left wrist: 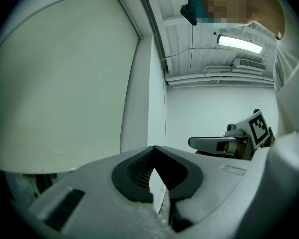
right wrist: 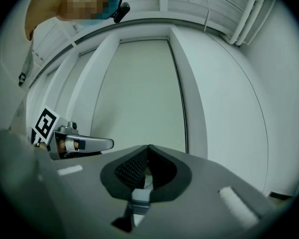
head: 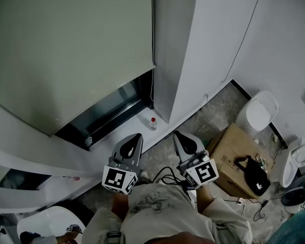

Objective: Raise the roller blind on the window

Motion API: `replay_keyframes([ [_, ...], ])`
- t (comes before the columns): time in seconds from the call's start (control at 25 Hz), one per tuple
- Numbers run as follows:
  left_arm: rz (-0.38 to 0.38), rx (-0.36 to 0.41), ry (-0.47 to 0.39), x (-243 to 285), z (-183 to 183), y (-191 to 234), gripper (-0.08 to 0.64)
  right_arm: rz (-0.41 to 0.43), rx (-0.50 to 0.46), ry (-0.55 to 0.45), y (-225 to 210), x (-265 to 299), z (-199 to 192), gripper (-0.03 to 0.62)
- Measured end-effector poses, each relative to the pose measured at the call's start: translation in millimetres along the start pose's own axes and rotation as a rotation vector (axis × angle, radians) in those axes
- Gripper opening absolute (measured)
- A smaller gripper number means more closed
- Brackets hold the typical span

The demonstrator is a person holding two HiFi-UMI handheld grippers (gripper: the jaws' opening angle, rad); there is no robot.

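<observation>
While the left gripper point(head: 137, 137) and right gripper point(head: 178, 134) were held shut and empty, the upright cord point(head: 152, 85) at the right edge of the blind point(head: 66, 44) was seen beyond, roughly between them.

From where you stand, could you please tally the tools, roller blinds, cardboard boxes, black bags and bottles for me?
Tools: 2 (left tool, right tool)
Roller blind: 1
Cardboard box: 1
Black bag: 1
Bottle: 1
Total: 6
</observation>
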State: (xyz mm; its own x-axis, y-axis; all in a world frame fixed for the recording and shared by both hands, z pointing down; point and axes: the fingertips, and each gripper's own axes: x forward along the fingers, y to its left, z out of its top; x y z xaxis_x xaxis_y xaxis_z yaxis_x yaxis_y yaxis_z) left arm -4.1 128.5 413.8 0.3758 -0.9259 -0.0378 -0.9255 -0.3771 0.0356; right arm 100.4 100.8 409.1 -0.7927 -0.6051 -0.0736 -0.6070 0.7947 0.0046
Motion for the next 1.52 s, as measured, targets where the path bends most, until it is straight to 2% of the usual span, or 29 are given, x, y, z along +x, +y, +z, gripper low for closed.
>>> replay_keyframes([
  [0.2, -0.006, 0.018, 0.001, 13, 3, 12, 0.005, -0.003, -0.006, -0.022, -8, 18, 6, 0.011],
  [0.68, -0.053, 0.002, 0.019, 44, 3, 63, 0.005, -0.045, 0.02, 0.039, -20, 71, -11, 0.011],
  [1.16, -0.126, -0.013, 0.024, 63, 2, 113, 0.005, -0.11, -0.008, 0.009, -21, 124, -3, 0.011],
  [1.36, -0.157, -0.019, 0.034, 79, 4, 119, 0.005, -0.151, -0.021, 0.057, -33, 129, -5, 0.011],
  [1.52, -0.171, -0.026, 0.041, 92, 3, 120, 0.005, -0.156, -0.018, 0.039, -42, 136, -1, 0.011],
])
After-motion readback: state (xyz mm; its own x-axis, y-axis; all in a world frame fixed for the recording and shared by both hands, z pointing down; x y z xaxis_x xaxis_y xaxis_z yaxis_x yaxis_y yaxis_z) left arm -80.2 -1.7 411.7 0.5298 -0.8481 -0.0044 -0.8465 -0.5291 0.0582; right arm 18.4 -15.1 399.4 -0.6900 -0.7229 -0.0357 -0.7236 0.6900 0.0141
